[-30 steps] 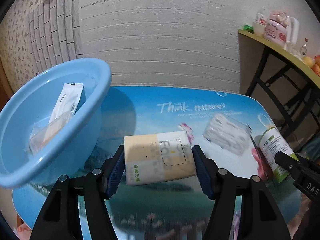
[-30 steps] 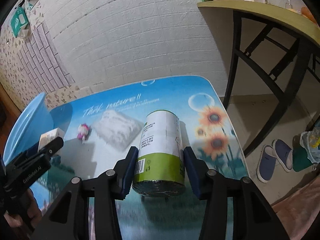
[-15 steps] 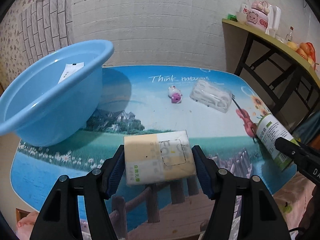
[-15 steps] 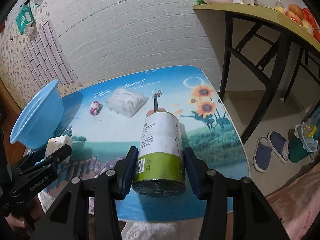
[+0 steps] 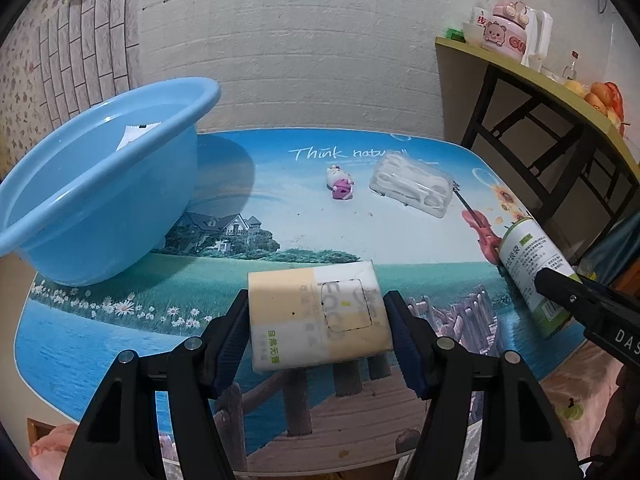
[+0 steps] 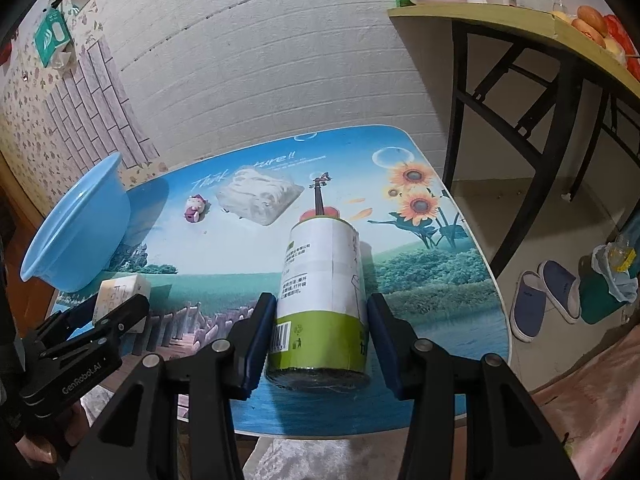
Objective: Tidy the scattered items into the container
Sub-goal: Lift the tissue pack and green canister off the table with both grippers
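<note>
My left gripper (image 5: 318, 300) is shut on a yellow and white tissue pack (image 5: 316, 316), held above the near part of the printed table (image 5: 280, 224). The blue basin (image 5: 100, 208) stands at the table's left, and a white sachet (image 5: 138, 134) peeks over its rim. My right gripper (image 6: 320, 300) is shut on a green and white roll (image 6: 324, 264), held over the table's near right part. A small pink toy (image 5: 340, 184) and a clear pack of white picks (image 5: 412, 184) lie side by side toward the back of the table.
A white brick wall runs behind the table. To the right stands a yellow-topped side table (image 6: 500, 12) on black legs, with a pink kettle and fruit on it. Slippers (image 6: 544, 296) and a green bin (image 6: 604, 300) sit on the floor at right.
Both grippers have drawn back from the basin and the far table toward the near edge, each still gripping its item. The basin's inside has dropped out of sight behind its rim.
</note>
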A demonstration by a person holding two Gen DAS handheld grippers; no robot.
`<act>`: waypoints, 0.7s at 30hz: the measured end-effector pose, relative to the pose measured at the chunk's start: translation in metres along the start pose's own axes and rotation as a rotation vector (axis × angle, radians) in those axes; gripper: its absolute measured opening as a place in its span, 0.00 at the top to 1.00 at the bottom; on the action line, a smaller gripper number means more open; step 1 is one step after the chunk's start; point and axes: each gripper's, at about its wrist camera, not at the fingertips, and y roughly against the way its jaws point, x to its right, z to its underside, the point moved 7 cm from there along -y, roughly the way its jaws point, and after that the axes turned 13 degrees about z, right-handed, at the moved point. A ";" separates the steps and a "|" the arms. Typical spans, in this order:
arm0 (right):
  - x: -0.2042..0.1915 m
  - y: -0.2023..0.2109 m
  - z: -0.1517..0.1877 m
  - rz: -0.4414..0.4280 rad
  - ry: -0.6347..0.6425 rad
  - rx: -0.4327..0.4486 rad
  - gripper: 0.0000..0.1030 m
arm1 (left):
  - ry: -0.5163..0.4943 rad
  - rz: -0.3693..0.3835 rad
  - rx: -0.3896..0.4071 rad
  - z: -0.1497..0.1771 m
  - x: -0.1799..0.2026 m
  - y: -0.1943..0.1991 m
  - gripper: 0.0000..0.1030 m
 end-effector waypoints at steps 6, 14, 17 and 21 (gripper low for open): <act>-0.003 -0.003 0.002 -0.011 -0.001 0.010 0.53 | -0.006 0.019 0.006 0.003 0.004 0.000 0.39; -0.018 -0.001 -0.002 -0.046 0.033 0.065 0.40 | -0.011 0.065 0.011 0.006 0.009 -0.003 0.39; -0.025 -0.001 -0.003 -0.036 0.062 0.097 0.29 | -0.012 0.073 0.011 0.007 0.008 -0.004 0.39; -0.029 -0.005 -0.002 -0.002 0.094 0.135 0.28 | -0.031 0.084 0.019 0.008 0.010 -0.004 0.39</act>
